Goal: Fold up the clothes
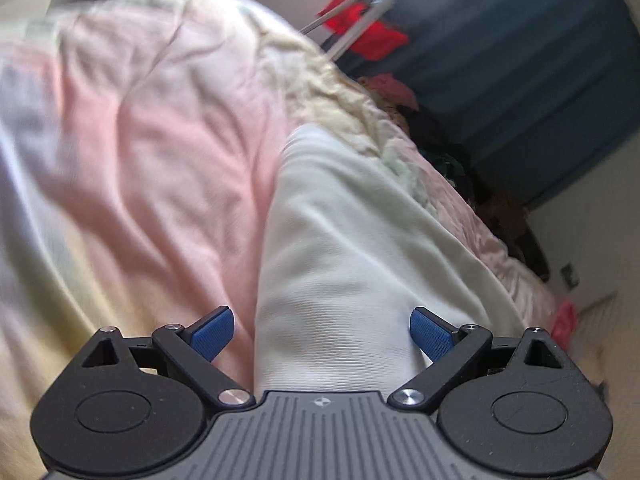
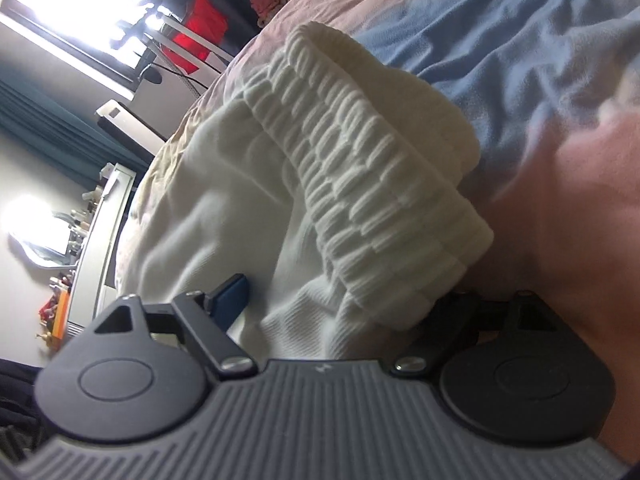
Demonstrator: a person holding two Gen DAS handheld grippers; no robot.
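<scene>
A white ribbed garment (image 1: 360, 248) lies on a bed with pink and cream bedding (image 1: 152, 152). In the left wrist view one long strip of it runs between the blue pads (image 1: 212, 334) of my left gripper (image 1: 322, 336), whose jaws stand wide and open around it without pinching. In the right wrist view the garment's gathered elastic waistband (image 2: 360, 160) is folded over on itself. My right gripper (image 2: 336, 304) is open at the cloth's edge; its left pad (image 2: 230, 300) shows, and the waistband hides the other pad.
A blue and pink quilt (image 2: 520, 48) spreads beyond the garment. A drying rack with red clothes (image 1: 360, 28) stands before dark teal curtains (image 1: 520, 80). A heap of dark clothes (image 1: 460, 168) lies at the bed's far side. A white shelf with small items (image 2: 92, 232) lines the wall.
</scene>
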